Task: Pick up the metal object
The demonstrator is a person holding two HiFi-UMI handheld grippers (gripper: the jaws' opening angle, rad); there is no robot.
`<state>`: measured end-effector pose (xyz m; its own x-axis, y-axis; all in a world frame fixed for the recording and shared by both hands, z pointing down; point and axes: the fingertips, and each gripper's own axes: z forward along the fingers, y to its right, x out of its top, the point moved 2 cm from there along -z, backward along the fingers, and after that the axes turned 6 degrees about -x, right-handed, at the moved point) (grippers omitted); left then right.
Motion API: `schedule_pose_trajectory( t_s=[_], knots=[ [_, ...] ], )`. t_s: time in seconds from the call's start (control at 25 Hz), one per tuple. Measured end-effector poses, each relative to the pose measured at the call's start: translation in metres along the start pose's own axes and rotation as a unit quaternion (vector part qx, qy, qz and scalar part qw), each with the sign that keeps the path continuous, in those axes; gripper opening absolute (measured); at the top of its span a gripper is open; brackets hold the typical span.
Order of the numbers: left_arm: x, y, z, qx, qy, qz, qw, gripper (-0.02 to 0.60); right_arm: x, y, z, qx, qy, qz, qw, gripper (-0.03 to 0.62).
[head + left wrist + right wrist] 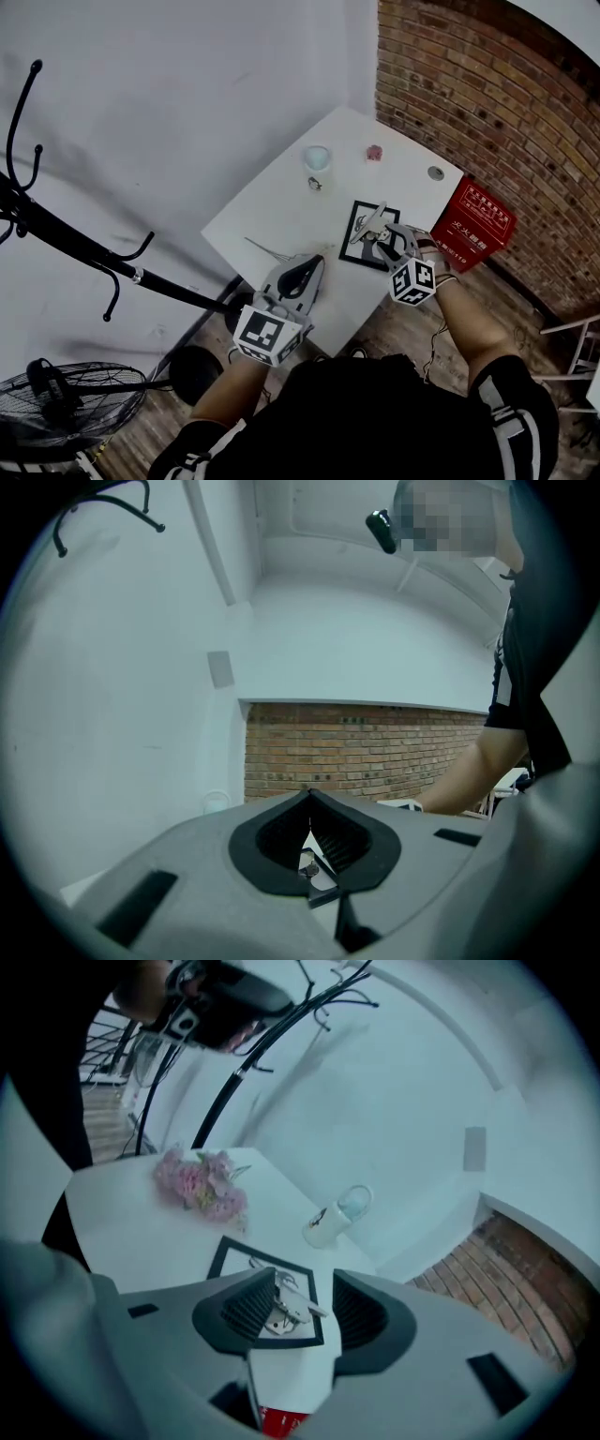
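Note:
A bunch of metal keys (372,223) sits over a black-bordered white mat (348,246) on the white table (272,202). My right gripper (382,236) is at the mat and stands open. In the right gripper view the keys (286,1301) lie between the jaws of my right gripper (302,1305), against the left pad (251,1307) and apart from the right one. The mat (225,1251) shows beneath them. My left gripper (307,269) hovers at the table's near edge, shut and empty; in its own view my left gripper (309,834) shows pads that meet at the tips.
A white cup (317,157) and a small pink object (374,152) stand at the table's far end. Pink flowers (202,1183) lie left of the mat. A red box (473,225) leans by the brick wall. A black coat rack (75,244) and a fan (66,398) stand at the left.

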<state>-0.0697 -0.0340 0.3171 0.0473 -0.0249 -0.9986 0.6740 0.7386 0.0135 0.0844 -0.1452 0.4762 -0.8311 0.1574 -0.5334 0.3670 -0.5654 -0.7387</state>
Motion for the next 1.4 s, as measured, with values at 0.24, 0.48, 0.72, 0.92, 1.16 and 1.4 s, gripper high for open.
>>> schedule_pose_trajectory(
  t_s=[0.24,0.48,0.72,0.92,1.16,1.4],
  knots=[
    [-0.005,-0.006,-0.001,0.009,-0.017,-0.003,0.9998,0.008,-0.043,-0.025,0.048,0.038,-0.064,-0.057,0.996,0.189],
    [-0.011,-0.01,0.003,0.012,-0.034,-0.004,0.9993,0.008,-0.055,-0.027,0.076,0.04,-0.086,-0.06,0.994,0.189],
    [-0.015,-0.015,0.003,0.017,-0.049,-0.004,0.9987,0.008,-0.064,-0.03,0.096,0.041,-0.099,-0.083,0.991,0.155],
    [-0.019,-0.017,0.004,0.021,-0.055,-0.005,0.9982,0.008,-0.068,-0.03,0.105,0.04,-0.099,-0.123,0.987,0.15],
    [-0.022,-0.015,0.005,0.022,-0.064,-0.01,0.9976,0.008,-0.068,-0.03,0.108,0.04,-0.107,-0.151,0.982,0.135],
    [-0.019,-0.017,0.005,0.024,-0.053,-0.008,0.9983,0.008,-0.063,-0.028,0.094,0.023,-0.087,-0.136,0.987,0.073]
  ],
)
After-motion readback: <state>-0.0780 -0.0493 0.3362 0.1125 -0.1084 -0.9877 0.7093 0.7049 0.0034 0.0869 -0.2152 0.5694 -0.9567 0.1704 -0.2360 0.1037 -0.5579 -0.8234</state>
